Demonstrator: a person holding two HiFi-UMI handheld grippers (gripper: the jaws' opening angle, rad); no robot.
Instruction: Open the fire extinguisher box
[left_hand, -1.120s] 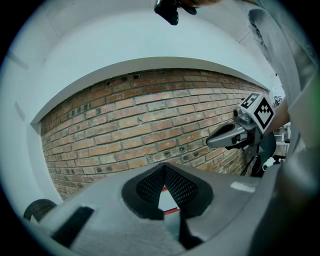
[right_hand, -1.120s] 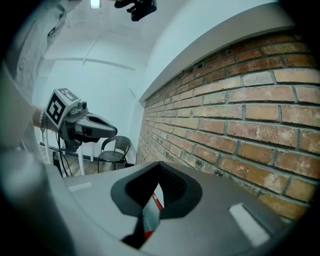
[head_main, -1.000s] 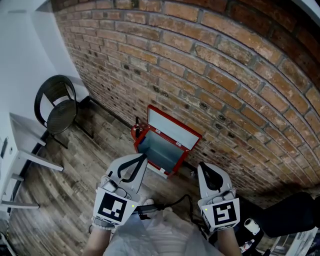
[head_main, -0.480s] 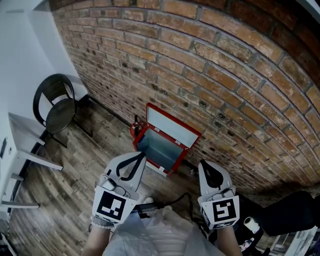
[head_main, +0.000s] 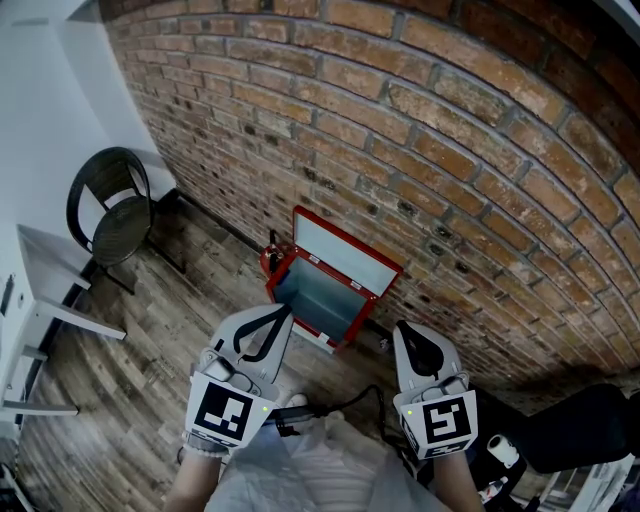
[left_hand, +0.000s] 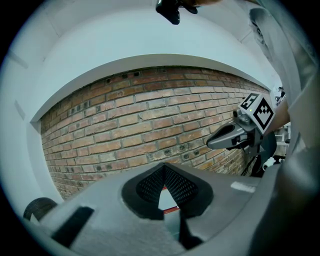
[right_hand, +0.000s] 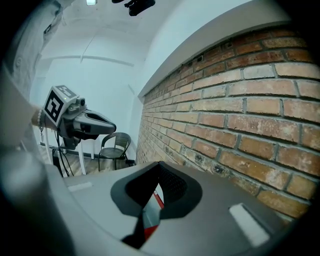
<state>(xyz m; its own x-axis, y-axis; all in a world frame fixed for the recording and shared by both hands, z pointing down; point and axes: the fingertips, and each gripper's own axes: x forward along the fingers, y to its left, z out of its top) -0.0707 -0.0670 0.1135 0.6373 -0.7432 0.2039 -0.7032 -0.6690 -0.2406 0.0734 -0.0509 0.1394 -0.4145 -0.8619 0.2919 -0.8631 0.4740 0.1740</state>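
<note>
Open at the foot of the brick wall (head_main: 450, 120), on the wooden floor (head_main: 150, 330): the red fire extinguisher box (head_main: 318, 300), lid (head_main: 350, 255) tipped back against the bricks. Held apart from it, nearer the camera: left hand-held gripper (head_main: 283, 315) and right hand-held gripper (head_main: 402, 330), both closed and empty.

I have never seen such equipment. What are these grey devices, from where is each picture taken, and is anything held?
A person holds the left hand-held gripper and the right hand-held gripper, one in each hand. One picture comes from a camera on the person's head, looking down; the other two from a camera on each hand-held gripper. On the wooden floor, against the brick wall, stands a red fire extinguisher box, its lid open. Both tools are shut and hold nothing.
</note>
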